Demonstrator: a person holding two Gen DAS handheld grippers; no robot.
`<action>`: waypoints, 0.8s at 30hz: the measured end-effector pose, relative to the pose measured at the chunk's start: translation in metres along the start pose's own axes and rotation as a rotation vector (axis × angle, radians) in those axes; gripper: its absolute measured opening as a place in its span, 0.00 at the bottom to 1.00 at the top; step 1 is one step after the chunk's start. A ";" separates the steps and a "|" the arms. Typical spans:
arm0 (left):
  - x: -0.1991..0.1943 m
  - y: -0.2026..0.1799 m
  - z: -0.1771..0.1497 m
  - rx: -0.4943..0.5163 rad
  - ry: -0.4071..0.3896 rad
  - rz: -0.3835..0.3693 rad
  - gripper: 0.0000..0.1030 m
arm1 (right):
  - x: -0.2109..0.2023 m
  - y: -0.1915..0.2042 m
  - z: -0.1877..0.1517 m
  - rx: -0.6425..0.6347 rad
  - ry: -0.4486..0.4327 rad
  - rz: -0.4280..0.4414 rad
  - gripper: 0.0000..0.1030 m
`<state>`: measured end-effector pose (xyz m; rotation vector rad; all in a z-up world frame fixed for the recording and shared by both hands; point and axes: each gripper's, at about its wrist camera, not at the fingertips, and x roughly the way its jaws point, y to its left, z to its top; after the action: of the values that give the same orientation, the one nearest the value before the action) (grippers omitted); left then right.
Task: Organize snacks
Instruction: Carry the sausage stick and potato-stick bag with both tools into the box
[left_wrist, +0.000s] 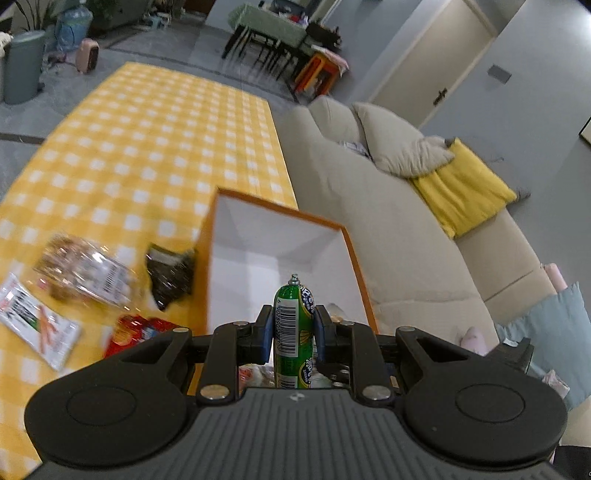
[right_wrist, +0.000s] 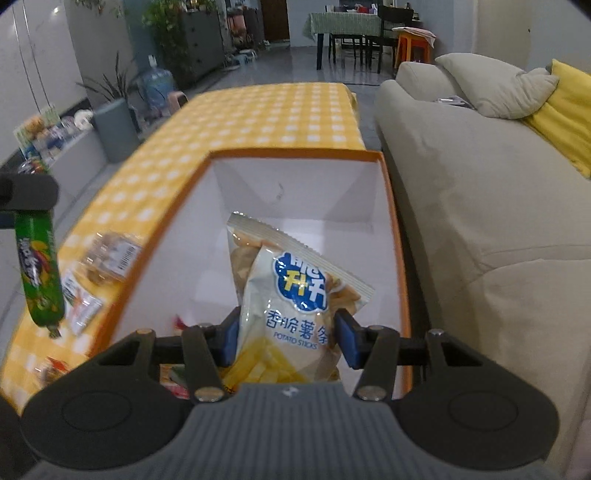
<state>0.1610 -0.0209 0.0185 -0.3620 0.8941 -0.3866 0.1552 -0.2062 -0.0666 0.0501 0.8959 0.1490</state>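
Observation:
My left gripper (left_wrist: 293, 332) is shut on a green sausage stick (left_wrist: 293, 332), held upright over the near part of an orange-rimmed white box (left_wrist: 360, 273). In the right wrist view the same green sausage stick (right_wrist: 38, 269) hangs at the far left under the left gripper's finger. My right gripper (right_wrist: 288, 338) is shut on a white bag of potato sticks (right_wrist: 295, 295), which hangs over the orange-rimmed white box (right_wrist: 391, 229). The floor of the box under the bag looks white, with a bit of red wrapper near the left pad.
On the yellow checked tablecloth (left_wrist: 147, 140) left of the box lie a clear pack of cookies (left_wrist: 85, 275), a dark wrapper (left_wrist: 171, 277), a white carrot-print packet (left_wrist: 37, 325) and a red packet (left_wrist: 136, 332). A beige sofa (right_wrist: 480, 221) runs along the table's right side.

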 end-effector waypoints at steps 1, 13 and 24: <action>0.006 -0.003 -0.002 0.000 0.011 0.003 0.24 | 0.004 0.000 -0.001 -0.008 0.012 -0.008 0.50; 0.038 -0.016 -0.013 0.014 0.079 0.044 0.24 | 0.036 0.003 -0.011 -0.190 0.166 -0.074 0.52; 0.028 -0.017 -0.010 0.011 0.067 0.065 0.24 | 0.006 -0.021 0.001 -0.050 0.080 0.033 0.67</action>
<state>0.1658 -0.0503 0.0020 -0.3105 0.9666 -0.3451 0.1621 -0.2257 -0.0731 0.0126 0.9712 0.2049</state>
